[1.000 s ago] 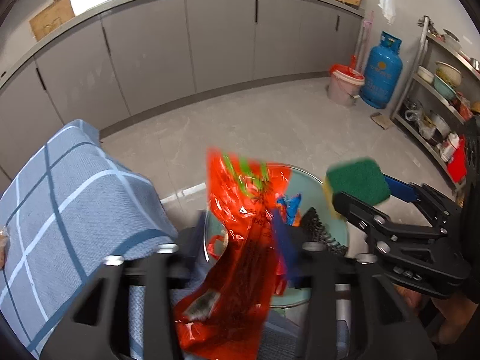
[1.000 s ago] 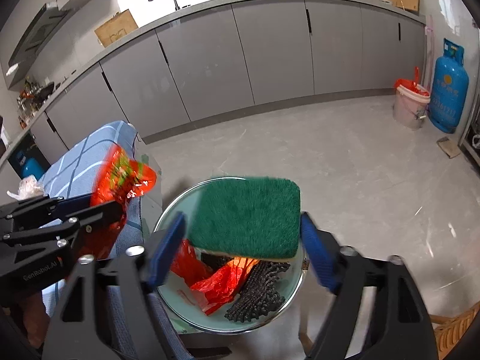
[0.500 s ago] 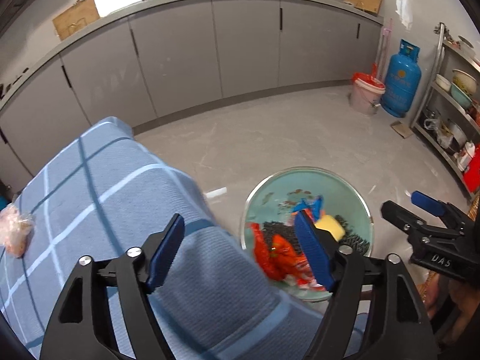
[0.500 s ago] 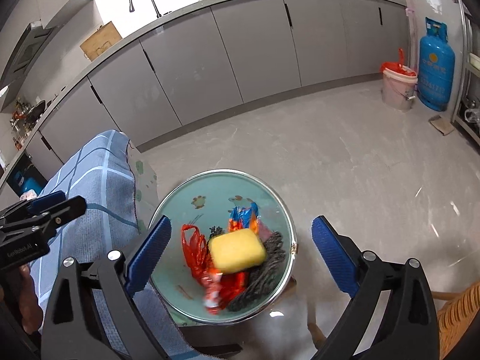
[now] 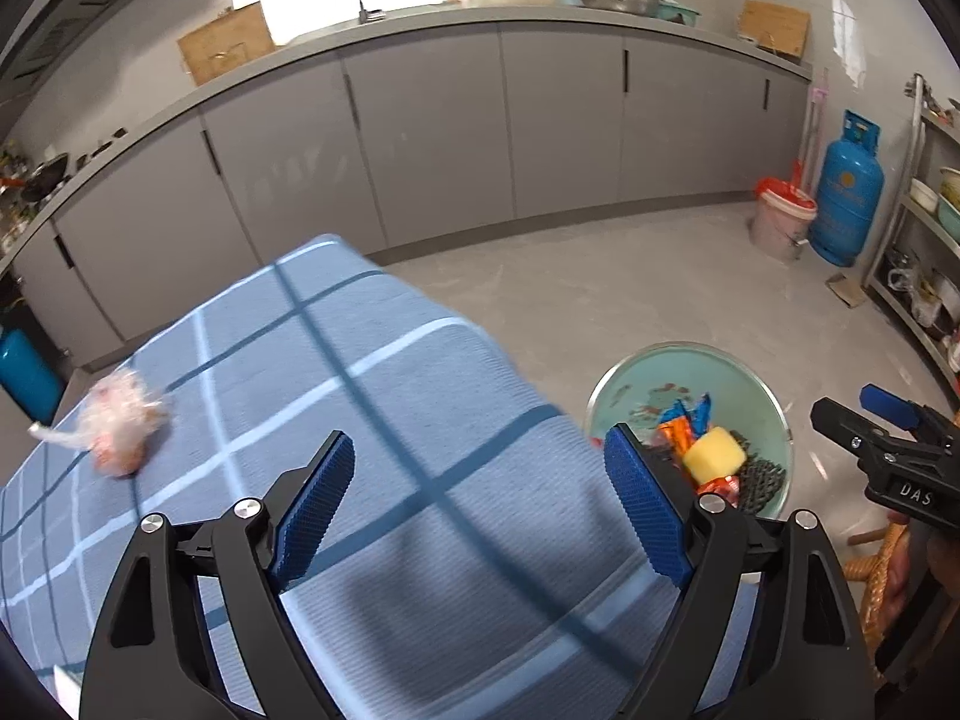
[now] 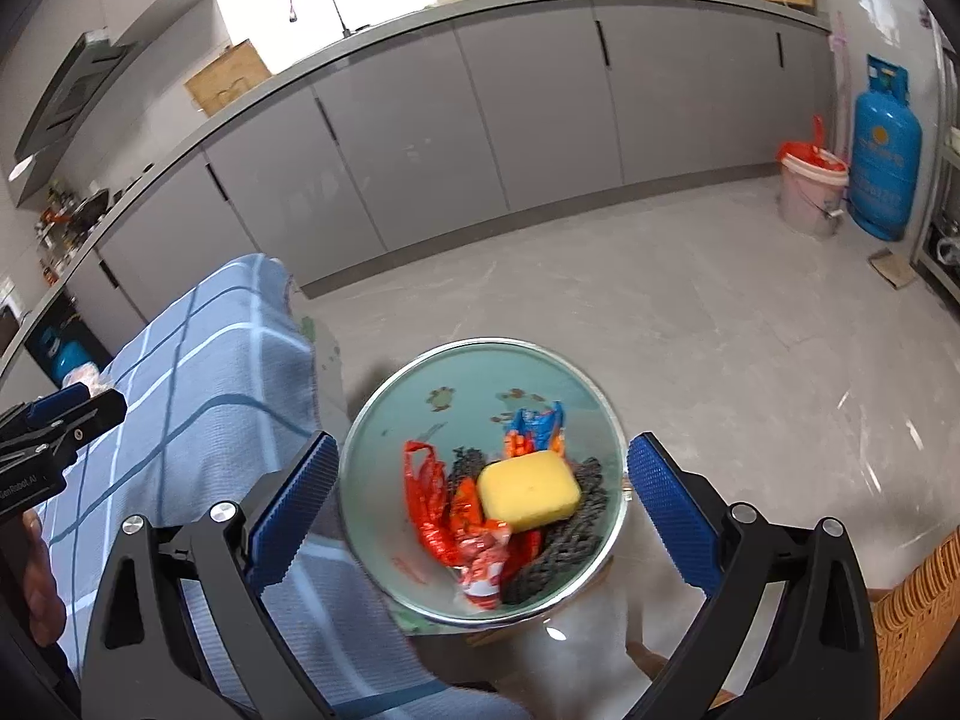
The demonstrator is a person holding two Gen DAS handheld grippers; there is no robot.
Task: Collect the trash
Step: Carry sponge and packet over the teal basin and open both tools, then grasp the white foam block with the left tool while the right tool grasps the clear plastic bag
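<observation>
A yellow sponge (image 6: 529,492), red wrappers (image 6: 456,525) and a dark scourer (image 6: 576,531) already lie in the green basin (image 6: 420,384) beside the table. One crumpled clear wrapper (image 5: 117,423) remains on the blue checked cloth (image 5: 372,396). My left gripper (image 5: 474,492), jaws just opened and empty, faces it; my right gripper (image 6: 480,498) hangs wide apart over the basin.

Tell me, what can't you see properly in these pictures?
- Bag on the tablecloth: blurred in the left view, contents unclear.
- Basin: its underside and stand are hidden by its own body and the right gripper.
- Dark mesh: mostly covered by the sponge.
- Shelf: cut off by the picture edge.
</observation>
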